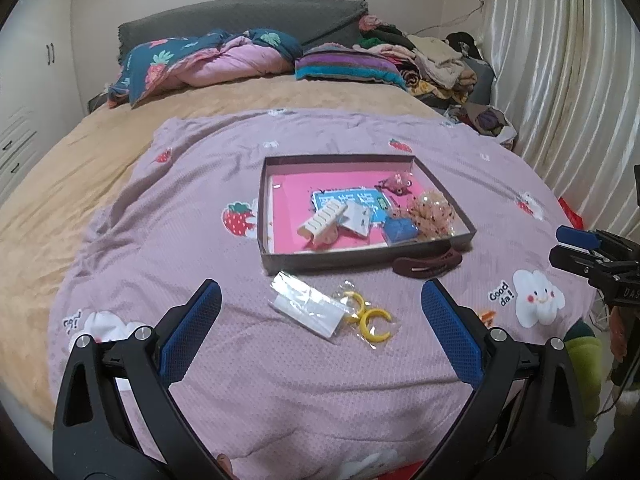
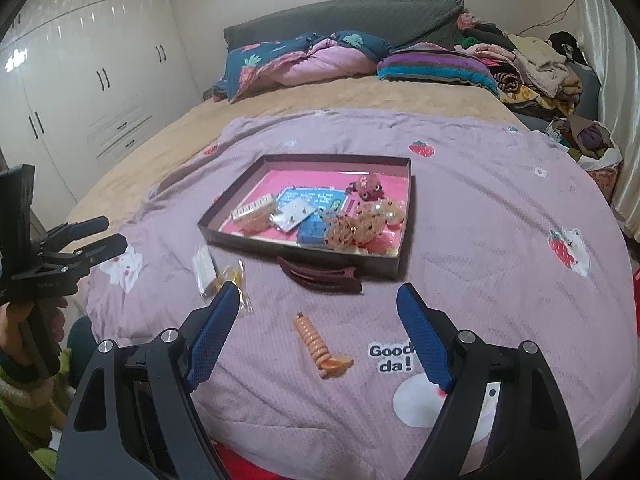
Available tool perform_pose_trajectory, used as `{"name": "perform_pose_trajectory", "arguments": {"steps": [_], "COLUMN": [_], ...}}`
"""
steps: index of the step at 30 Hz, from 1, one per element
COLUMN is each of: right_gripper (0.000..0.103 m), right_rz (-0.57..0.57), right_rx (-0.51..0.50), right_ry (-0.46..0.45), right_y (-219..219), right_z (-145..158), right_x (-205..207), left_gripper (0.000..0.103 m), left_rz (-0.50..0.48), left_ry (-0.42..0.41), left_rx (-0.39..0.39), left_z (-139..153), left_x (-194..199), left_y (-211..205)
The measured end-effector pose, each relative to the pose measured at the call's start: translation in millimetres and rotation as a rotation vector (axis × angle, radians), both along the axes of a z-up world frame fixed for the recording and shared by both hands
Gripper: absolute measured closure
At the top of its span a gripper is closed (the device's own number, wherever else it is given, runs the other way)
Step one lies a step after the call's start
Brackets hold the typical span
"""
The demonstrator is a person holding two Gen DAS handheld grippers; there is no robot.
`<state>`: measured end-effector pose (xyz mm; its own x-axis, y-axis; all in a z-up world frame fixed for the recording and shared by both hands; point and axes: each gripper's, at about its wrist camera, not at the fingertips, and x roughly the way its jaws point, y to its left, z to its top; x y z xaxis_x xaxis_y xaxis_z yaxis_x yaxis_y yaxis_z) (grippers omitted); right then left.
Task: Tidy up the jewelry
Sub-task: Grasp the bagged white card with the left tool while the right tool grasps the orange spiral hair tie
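Fingers of the right gripper (image 2: 318, 332) stood wide apart and empty, and the orange hair clip (image 2: 320, 345) lay on the quilt (image 2: 500, 220) right between them, its long axis running from 11 to 5 o'clock. Just beyond, at 12 o'clock, a dark red clip (image 2: 320, 276) lay crosswise against the tray (image 2: 304, 252). The left gripper (image 1: 320, 304), likewise spread and empty, faced the bagged yellow hoops (image 1: 370, 316); the right was nearer the orange clip. Tray contents overlapped and were hard to tell apart.
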<state>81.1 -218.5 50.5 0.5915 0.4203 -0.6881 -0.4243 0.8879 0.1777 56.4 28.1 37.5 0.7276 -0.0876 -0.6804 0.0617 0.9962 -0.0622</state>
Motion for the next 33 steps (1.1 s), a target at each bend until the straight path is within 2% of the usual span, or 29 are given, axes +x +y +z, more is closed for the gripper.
{"name": "perform_pose_trajectory", "arguments": {"steps": [6,17,33], "right_gripper": [0.023,0.023,0.026], "right_rz": [0.012,0.066,0.117], "right_rx": [-0.029,-0.081,-0.208], "right_ry": [0.014,0.064,0.152], "right_y": [5.6,24.4,44.8], "right_z": [-12.8,-43.3,-104.2], "right_x": [-4.8,-9.7,18.5], "left_gripper": [0.009,0.009,0.009], "left_rz": [-0.013,-0.024,0.015], "left_ry": [0.025,0.097,0.204], "left_rx": [0.002,-0.037,-0.157], "left_z": [-10.3,-37.9,-83.0], "left_x": [-1.4,2.0,23.1], "left_y": [-4.0,-5.3,11.2]}}
